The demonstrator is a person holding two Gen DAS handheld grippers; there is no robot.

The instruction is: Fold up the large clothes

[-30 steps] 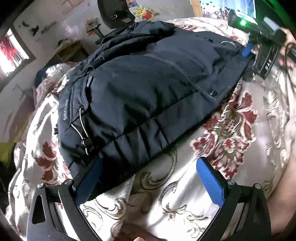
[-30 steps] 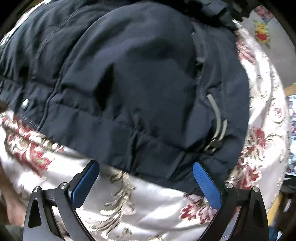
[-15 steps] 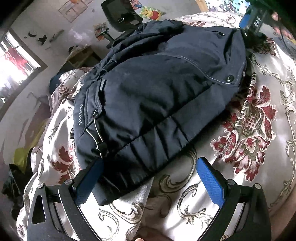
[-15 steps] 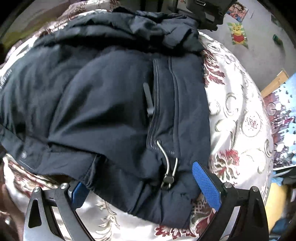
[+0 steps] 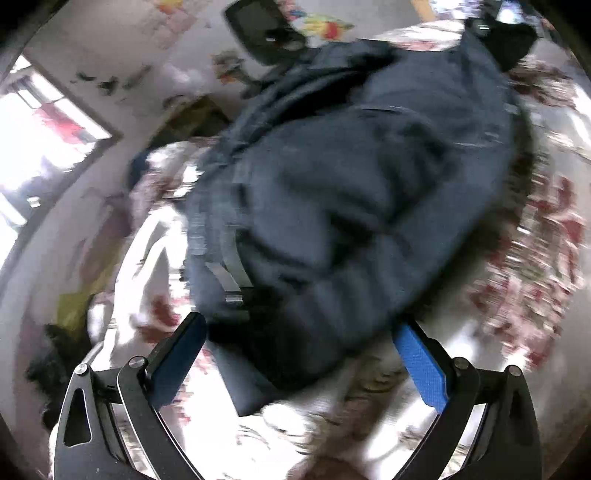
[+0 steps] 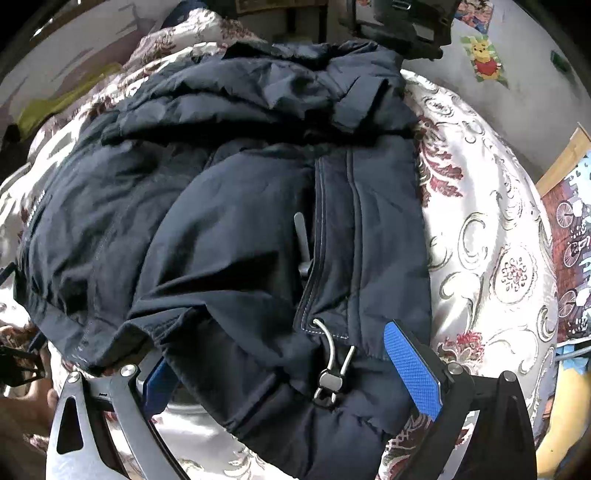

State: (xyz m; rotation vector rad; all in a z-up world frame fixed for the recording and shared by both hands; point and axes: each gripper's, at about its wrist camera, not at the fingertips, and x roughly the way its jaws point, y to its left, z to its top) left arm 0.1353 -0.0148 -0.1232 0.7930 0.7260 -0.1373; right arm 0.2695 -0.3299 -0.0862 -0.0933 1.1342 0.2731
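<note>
A dark navy padded jacket (image 5: 351,206) lies bunched on a floral bedspread (image 5: 535,295); the left wrist view is motion-blurred. My left gripper (image 5: 299,343) is open, its blue pads either side of the jacket's lower hem, near the drawcord toggle (image 5: 232,291). In the right wrist view the same jacket (image 6: 229,229) fills the frame, with a zipped placket and a drawcord toggle (image 6: 328,380) near me. My right gripper (image 6: 280,365) is open, the hem lying between its jaws.
The bedspread (image 6: 487,236) extends to the right in the right wrist view. A black office chair (image 5: 262,29) stands beyond the bed. A Winnie-the-Pooh sticker (image 6: 484,59) is on the wall. A bright window (image 5: 40,140) is at the left.
Both grippers have moved in over the jacket's hem, which now lies between their jaws. The left view has blurred from fast motion. Both stay open.
</note>
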